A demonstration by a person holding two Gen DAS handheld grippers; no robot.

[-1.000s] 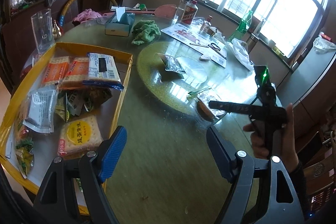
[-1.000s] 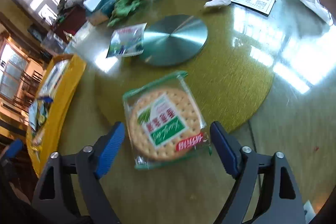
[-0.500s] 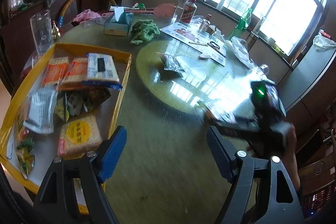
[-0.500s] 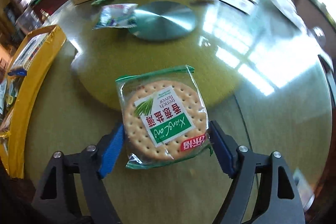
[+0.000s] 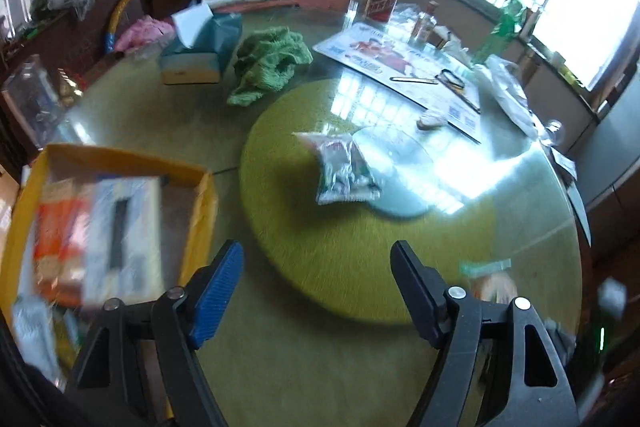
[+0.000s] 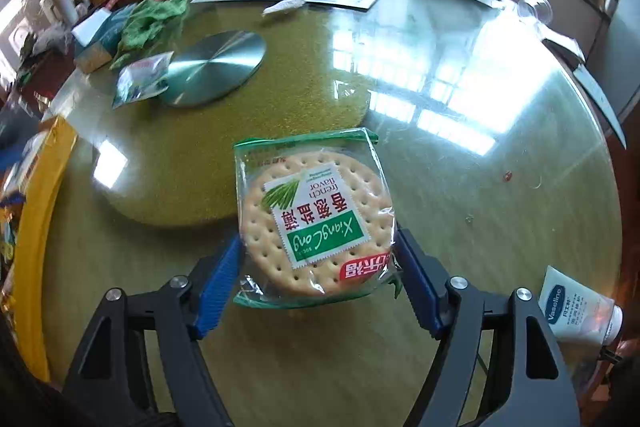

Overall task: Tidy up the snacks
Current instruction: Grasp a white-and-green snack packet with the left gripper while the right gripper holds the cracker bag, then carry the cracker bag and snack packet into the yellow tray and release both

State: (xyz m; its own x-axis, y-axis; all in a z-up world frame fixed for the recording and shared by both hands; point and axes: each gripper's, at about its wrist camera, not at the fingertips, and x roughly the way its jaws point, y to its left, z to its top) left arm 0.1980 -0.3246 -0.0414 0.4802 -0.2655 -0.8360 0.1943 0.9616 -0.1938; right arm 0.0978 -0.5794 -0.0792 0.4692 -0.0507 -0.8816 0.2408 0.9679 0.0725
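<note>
**snackbot_q:** Cracker pack status? Step being worked on is wanted, near stuff first.

**tray_watcher:** Nearest thing in the right wrist view: the right gripper (image 6: 318,279), jaws closing around the round cracker pack in clear green-edged wrap (image 6: 314,215). The blue pads (image 6: 218,287) are set at both sides of the wrapper, right at its edges; a firm squeeze can't be confirmed yet, so it's counted as not clamped. The pack is lying flat on the glass-topped table (image 6: 500,211), at the near edge of the round yellow-green mat (image 6: 304,87).

The left gripper (image 5: 316,291) is closing a bit too, but nothing is between its jaws, only tabletop.

**snackbot_q:** And next?

**tray_watcher:** Grasp step, probably. The grip needs finishing gently (crackers get crushed), then the pack would be lifted and carried over to the yellow cardboard tray (image 5: 200,195) where other snacks are stacked. Further out, a small silvery snack packet (image 5: 344,171) is left beside the round metal disc (image 6: 216,67), likely the following pick.
</note>
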